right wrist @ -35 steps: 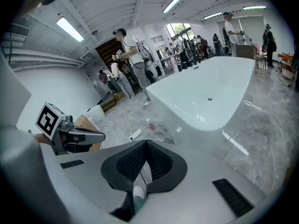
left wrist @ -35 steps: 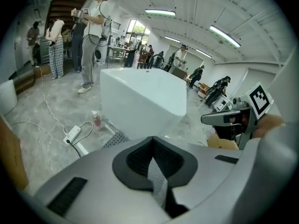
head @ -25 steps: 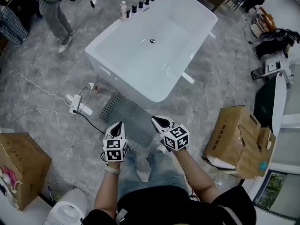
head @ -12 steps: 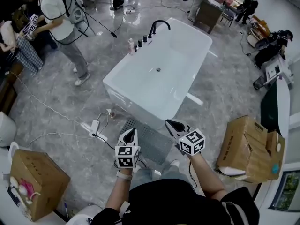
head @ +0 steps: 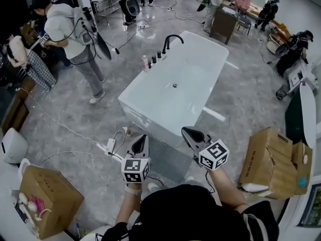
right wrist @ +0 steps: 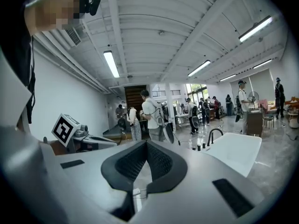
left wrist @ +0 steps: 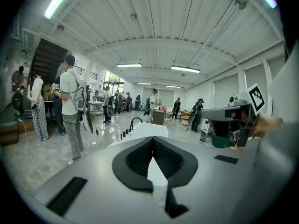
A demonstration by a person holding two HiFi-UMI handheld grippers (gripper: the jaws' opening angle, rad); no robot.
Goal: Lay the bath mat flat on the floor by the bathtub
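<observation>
left hand-held gripper [head: 142,139], right hand-held gripper [head: 186,132] closed, empty | mat [head: 168,159] beside bathtub [head: 150,117], seemingly flat

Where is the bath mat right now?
In the head view, the grey bath mat lies low and centre on the floor, beside the near wall of the white bathtub, with a power strip to its left.

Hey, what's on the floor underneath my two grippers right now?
The grey bath mat lies flat beside the bathtub, at its near end. The left gripper and right gripper, both shut and empty, cover its side edges, and the person hides its near edge.
</observation>
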